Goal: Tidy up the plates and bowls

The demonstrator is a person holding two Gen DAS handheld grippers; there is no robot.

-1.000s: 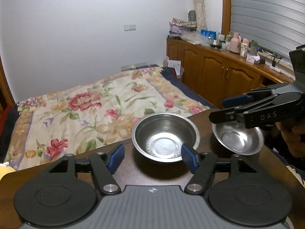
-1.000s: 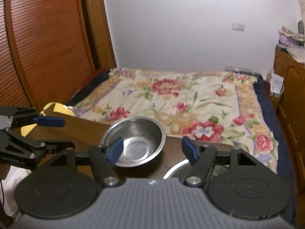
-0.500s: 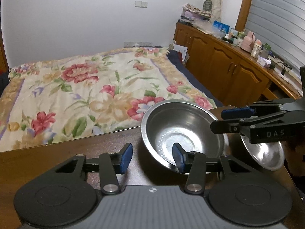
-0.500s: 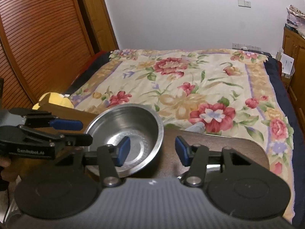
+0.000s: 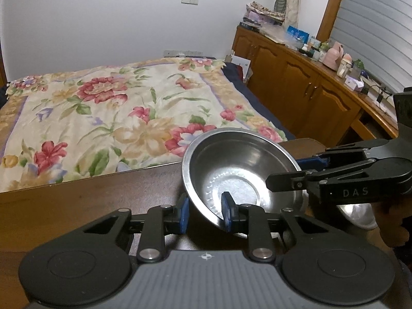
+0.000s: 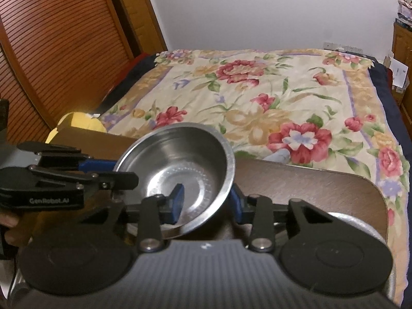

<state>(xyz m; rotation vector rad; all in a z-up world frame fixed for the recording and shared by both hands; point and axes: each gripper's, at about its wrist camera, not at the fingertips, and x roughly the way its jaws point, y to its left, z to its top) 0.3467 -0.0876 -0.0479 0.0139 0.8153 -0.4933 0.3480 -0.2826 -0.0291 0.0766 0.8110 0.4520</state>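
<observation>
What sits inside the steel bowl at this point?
The steel bowl holds no food or dish. One blue finger of each claw reaches over its rim: left claw, right claw. Whatever lies beneath the bowl is covered.

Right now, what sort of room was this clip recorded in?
Almost certainly a bedroom in a home: a bed with a floral bedspread fills the view, a long wooden sideboard cluttered with bottles runs along the wall, and the steel bowl sits on a dark wooden table at the bed's foot.

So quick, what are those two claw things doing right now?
Left gripper: jaws just closing over the steel bowl's rim.
Right gripper: jaws just closing over the same bowl's opposite rim.
</observation>
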